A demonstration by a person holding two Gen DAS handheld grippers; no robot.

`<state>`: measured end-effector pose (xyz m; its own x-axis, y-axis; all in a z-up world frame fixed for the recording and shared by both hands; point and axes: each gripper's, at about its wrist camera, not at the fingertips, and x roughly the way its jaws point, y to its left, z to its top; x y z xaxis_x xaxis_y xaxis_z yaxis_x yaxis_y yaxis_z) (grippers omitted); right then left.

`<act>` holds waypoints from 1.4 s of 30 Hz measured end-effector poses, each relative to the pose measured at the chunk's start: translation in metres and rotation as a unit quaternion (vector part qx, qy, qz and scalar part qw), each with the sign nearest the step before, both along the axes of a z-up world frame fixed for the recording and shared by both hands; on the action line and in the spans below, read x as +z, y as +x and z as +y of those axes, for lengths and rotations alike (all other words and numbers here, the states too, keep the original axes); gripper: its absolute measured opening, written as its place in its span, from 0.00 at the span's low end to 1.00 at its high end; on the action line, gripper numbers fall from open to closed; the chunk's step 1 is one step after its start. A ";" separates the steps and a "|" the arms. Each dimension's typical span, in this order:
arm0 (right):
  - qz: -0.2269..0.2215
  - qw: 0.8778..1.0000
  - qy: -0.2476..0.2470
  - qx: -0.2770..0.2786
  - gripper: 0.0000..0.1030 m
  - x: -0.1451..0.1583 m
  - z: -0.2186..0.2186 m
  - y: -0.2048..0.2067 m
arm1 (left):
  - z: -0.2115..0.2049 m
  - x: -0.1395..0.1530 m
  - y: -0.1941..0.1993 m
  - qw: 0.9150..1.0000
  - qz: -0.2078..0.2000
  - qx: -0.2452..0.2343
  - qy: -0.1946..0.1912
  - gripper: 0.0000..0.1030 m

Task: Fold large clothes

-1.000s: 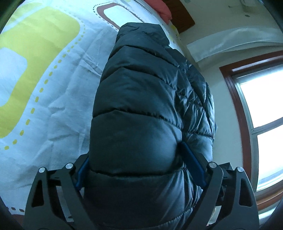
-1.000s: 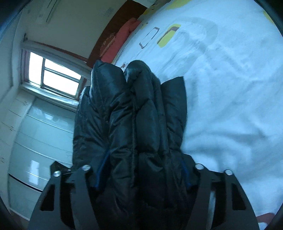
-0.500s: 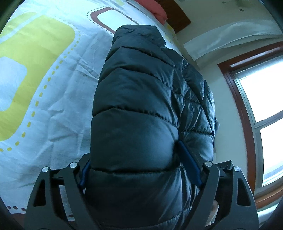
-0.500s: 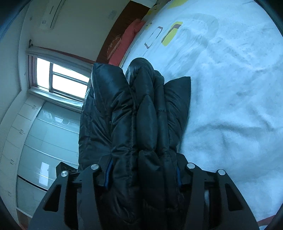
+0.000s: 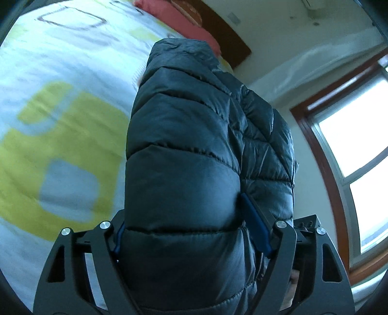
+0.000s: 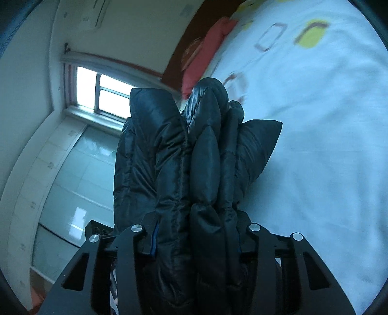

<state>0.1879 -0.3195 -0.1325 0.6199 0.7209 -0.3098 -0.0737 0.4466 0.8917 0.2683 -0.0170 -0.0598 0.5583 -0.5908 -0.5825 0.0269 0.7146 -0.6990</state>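
Observation:
A dark quilted puffer jacket point(image 5: 189, 145) fills the middle of the left wrist view as a thick folded bundle, raised over the bed. My left gripper point(image 5: 186, 225) is clamped around it, its jaws still closing, with the blue pads point(image 5: 254, 223) sunk into the padding. In the right wrist view the same jacket point(image 6: 174, 157) shows as several stacked folds standing on edge. My right gripper point(image 6: 196, 240) squeezes these folds from both sides, and its jaws are closing too. The fingertips of both grippers are buried in the fabric.
A white bedsheet point(image 5: 60, 109) with yellow and grey shapes spreads under and beyond the jacket point(image 6: 315, 121). A red pillow point(image 5: 179, 19) and a dark headboard point(image 5: 225, 41) lie at the far end. A window point(image 5: 359, 150) and pale cabinet doors point(image 6: 68, 174) stand beside the bed.
Both grippers have tightened on the jacket and carried it up and across the bed. The views now show more of the headboard, the pillow and the wall, and the sheet is blurred.

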 end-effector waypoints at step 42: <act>0.066 0.995 -0.076 0.005 0.73 0.000 0.021 0.046 | 0.161 -0.078 0.040 0.988 0.069 0.083 -0.113 0.88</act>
<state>0.2339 -0.2982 -0.1327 0.5603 0.6651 -0.4936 0.0345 0.5767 0.8162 0.3082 0.1444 -0.1376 0.5821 -0.6218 -0.5239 -0.1845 0.5265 -0.8299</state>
